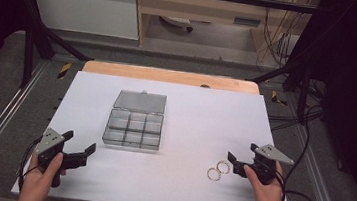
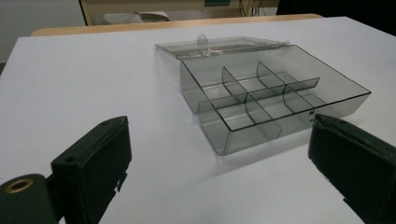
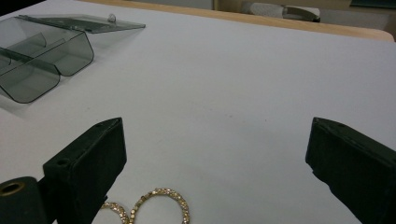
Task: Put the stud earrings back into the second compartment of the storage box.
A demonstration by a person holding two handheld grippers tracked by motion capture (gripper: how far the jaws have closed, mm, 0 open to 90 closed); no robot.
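Centrally on the desk (image 1: 168, 180): compartment box (image 1: 133, 128), lid open. Near its right front corner: two gold rings (image 1: 218, 170). Left hand-held gripper (image 1: 81, 148) and right hand-held gripper (image 1: 242, 158) both wide, empty.

Clear grey plastic box (image 1: 133, 128) sat mid-surface, lid (image 1: 140, 101) open flat behind it, six empty compartments in two rows of three. Two gold glittery rings (image 1: 218, 170) lay flat, touching side by side, near the right front edge, well apart from the box.
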